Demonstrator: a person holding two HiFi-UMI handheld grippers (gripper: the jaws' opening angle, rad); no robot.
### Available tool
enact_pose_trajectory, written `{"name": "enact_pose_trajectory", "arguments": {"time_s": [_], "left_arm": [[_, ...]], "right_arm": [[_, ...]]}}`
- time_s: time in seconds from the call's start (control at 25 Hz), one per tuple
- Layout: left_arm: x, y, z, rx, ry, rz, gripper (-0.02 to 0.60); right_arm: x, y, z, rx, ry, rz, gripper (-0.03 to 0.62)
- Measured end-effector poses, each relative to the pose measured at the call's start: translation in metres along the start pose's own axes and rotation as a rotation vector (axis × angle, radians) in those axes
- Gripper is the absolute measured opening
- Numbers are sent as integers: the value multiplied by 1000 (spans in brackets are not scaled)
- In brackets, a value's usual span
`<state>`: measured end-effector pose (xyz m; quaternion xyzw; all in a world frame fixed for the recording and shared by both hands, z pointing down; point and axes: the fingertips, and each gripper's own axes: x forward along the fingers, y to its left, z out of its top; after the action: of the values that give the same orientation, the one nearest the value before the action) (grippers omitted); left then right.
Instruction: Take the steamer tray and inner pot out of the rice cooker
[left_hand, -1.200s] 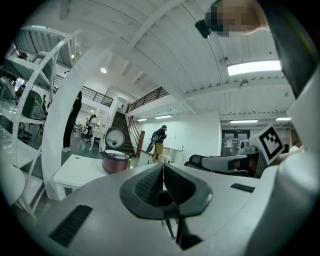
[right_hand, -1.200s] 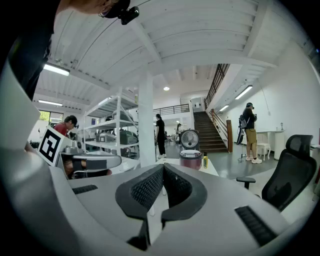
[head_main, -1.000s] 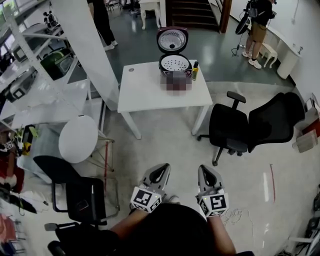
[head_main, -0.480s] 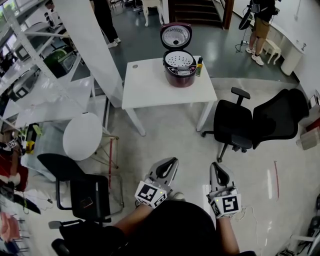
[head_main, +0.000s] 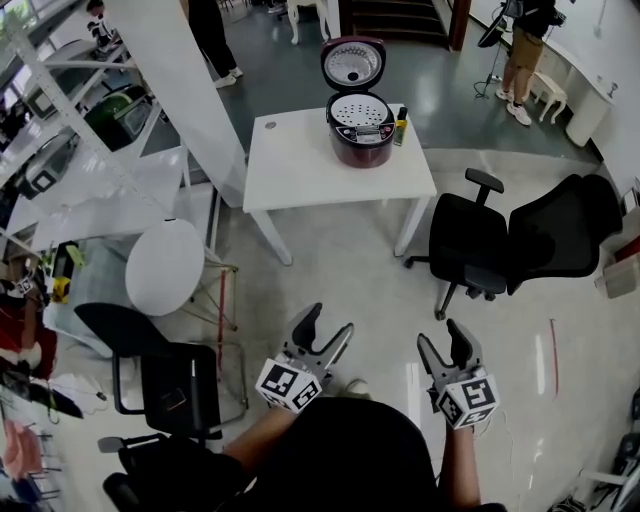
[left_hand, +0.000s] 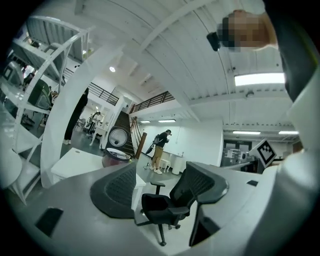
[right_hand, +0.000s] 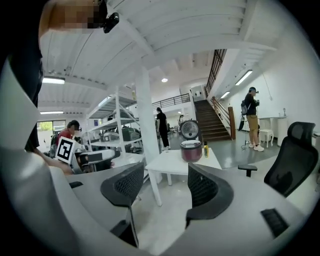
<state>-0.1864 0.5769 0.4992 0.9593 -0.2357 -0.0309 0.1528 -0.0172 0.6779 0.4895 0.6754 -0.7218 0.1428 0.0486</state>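
A dark red rice cooker (head_main: 361, 128) stands at the far right of a white table (head_main: 300, 170), its lid (head_main: 353, 65) raised. The white perforated steamer tray (head_main: 358, 110) lies in its top; the inner pot is hidden beneath it. My left gripper (head_main: 327, 322) and right gripper (head_main: 443, 335) hover over the floor, well short of the table. Both have just been opening and are open, with nothing between the jaws. The cooker (right_hand: 192, 150) shows far off beyond my right gripper (right_hand: 167, 185). It (left_hand: 116, 156) is also small and distant, left of my left gripper (left_hand: 162, 187).
A small yellow-green bottle (head_main: 400, 125) stands right of the cooker. Two black office chairs (head_main: 470, 245) (head_main: 555, 235) sit right of the table. A round white table (head_main: 163, 270) and a black chair (head_main: 165, 385) are on the left, by a white pillar (head_main: 180, 80). A person (head_main: 525, 50) stands far back.
Both grippers were shut and now stand open. The right one has shifted slightly right. The table and cooker sit a little higher and further right in the head view.
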Motion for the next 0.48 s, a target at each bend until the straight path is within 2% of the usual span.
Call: {"name": "enact_pose_trajectory", "arguments": {"time_s": [0.08, 0.2, 0.32, 0.48], "left_arm": [[0, -1, -2, -6, 8, -4, 288], [8, -3, -6, 15, 25, -3, 288], [13, -5, -5, 18, 27, 13, 288], [16, 0, -13, -23, 52, 35, 288]], "right_arm": [[-2, -5, 0, -2, -18, -16, 241], [1, -8, 1, 25, -42, 5, 241], [6, -13, -9, 27, -2, 5, 241], [19, -14, -22, 39, 31, 35, 241]]}}
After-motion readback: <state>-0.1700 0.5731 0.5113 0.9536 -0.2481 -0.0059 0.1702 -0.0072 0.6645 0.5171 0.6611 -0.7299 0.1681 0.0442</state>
